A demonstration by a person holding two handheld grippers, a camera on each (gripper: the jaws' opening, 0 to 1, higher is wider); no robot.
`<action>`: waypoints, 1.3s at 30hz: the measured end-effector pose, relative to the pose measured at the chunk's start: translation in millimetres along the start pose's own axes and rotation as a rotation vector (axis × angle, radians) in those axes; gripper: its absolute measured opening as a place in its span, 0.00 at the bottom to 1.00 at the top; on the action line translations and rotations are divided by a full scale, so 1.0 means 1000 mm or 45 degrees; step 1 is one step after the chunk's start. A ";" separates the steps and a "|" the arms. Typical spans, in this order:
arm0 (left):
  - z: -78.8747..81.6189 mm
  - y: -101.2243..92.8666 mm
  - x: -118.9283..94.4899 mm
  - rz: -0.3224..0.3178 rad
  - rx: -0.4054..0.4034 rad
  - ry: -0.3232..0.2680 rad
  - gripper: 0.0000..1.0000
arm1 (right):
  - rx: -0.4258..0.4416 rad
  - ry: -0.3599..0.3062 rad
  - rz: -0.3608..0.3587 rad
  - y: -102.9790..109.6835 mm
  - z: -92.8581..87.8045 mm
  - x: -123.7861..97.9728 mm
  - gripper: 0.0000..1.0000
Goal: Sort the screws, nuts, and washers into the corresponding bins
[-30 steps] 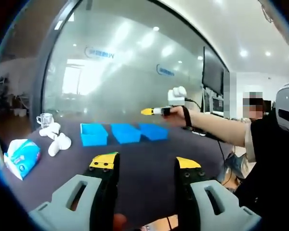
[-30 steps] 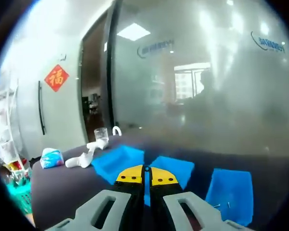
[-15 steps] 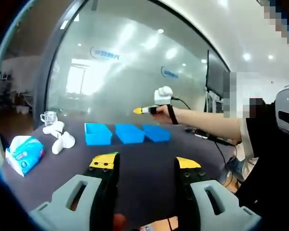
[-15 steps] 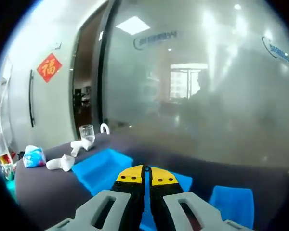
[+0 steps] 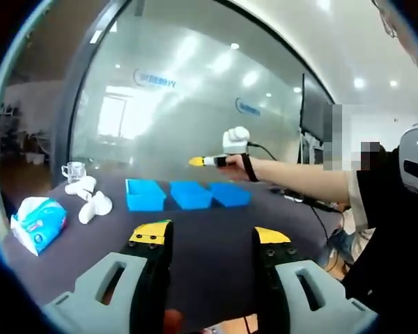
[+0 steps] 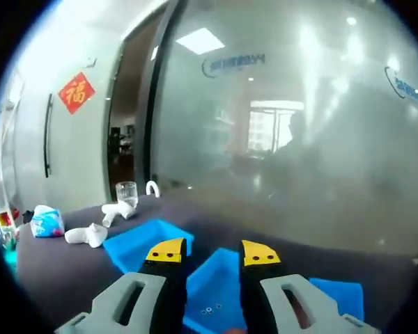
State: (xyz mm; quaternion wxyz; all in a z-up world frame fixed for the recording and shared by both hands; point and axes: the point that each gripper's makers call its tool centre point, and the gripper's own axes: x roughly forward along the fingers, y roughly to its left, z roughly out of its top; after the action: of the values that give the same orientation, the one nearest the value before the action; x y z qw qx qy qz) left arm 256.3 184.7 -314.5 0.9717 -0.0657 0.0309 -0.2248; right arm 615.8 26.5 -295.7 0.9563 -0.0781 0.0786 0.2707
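My right tongs (image 6: 211, 252) stand spread with nothing between them, hovering above the middle bin (image 6: 212, 292), where a few tiny ring-shaped pieces (image 6: 208, 309), washers or nuts by my guess, lie on its floor. My left tongs (image 5: 210, 235) are spread too, low over the bare counter (image 5: 195, 236) and well back from the three bins (image 5: 188, 194). To do this step well I would lift straight up, so no part gets knocked across a wall. The bins are bright blue plastic, shallow, square-walled; the counter is dark and matte. At the far left sit a soft tissue pack (image 5: 39, 223), crumpled white wads (image 5: 92, 204) and a clear glass (image 5: 74, 170).
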 end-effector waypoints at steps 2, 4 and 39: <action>0.001 0.003 0.000 0.006 -0.002 -0.005 0.43 | -0.002 -0.015 0.011 0.002 0.002 -0.008 0.26; 0.002 0.007 0.000 0.016 -0.006 -0.012 0.43 | -0.003 -0.027 0.027 0.005 0.003 -0.016 0.27; 0.020 0.039 0.022 0.050 0.029 -0.038 0.44 | 0.195 -0.235 -0.160 -0.072 -0.076 -0.339 0.37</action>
State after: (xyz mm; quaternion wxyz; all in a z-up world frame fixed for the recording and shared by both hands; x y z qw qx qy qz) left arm 294.6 212.5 -300.7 0.9769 -0.0575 0.0149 -0.2052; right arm 360.6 -220.1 -297.1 0.9777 0.0157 0.0056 0.2094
